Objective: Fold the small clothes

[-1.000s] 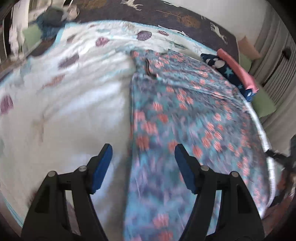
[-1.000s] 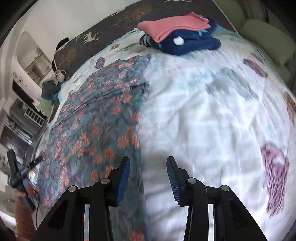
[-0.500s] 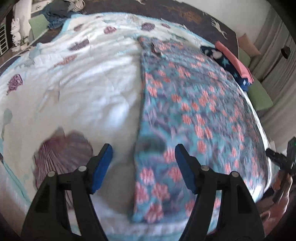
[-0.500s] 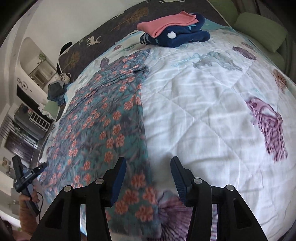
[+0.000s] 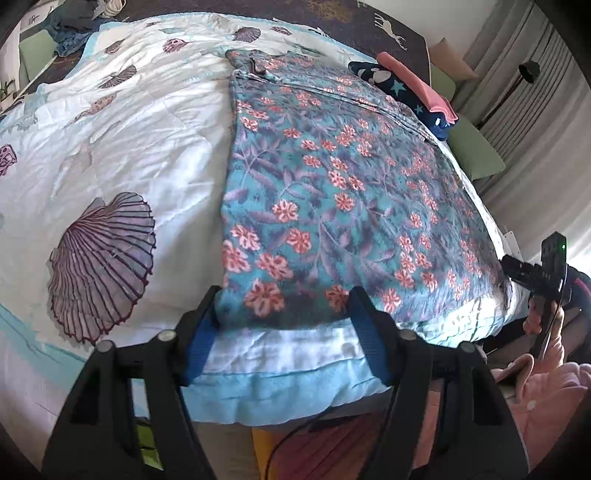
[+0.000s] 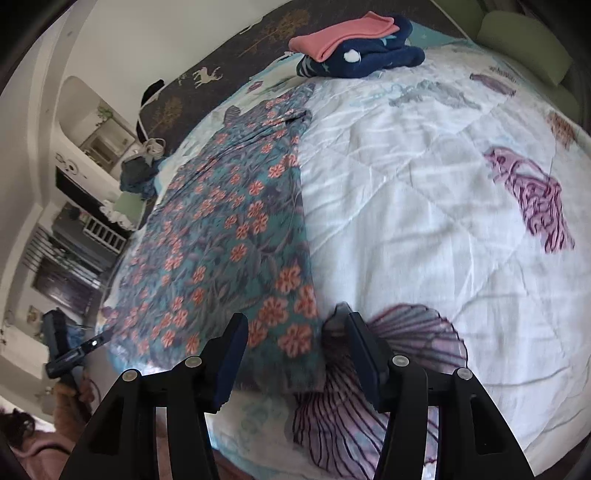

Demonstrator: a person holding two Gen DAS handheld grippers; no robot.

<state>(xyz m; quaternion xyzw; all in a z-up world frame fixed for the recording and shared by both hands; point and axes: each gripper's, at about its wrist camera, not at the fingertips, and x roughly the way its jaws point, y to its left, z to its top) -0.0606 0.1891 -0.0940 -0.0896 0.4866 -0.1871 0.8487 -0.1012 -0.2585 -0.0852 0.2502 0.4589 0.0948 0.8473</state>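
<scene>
A: Any legible text, labels or numbers, either view?
B: None. Faint marks on the other hand-held gripper (image 5: 540, 275), too small to read. Quilt (image 6: 424, 192) carries pictures only.

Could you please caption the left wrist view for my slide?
Open left gripper straddles the near hem of a floral garment on the bed quilt.

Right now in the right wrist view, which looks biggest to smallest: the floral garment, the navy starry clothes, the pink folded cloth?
1. floral garment, nearest, so partly inflated
2. navy starry clothes
3. pink folded cloth, lying on the navy
</scene>
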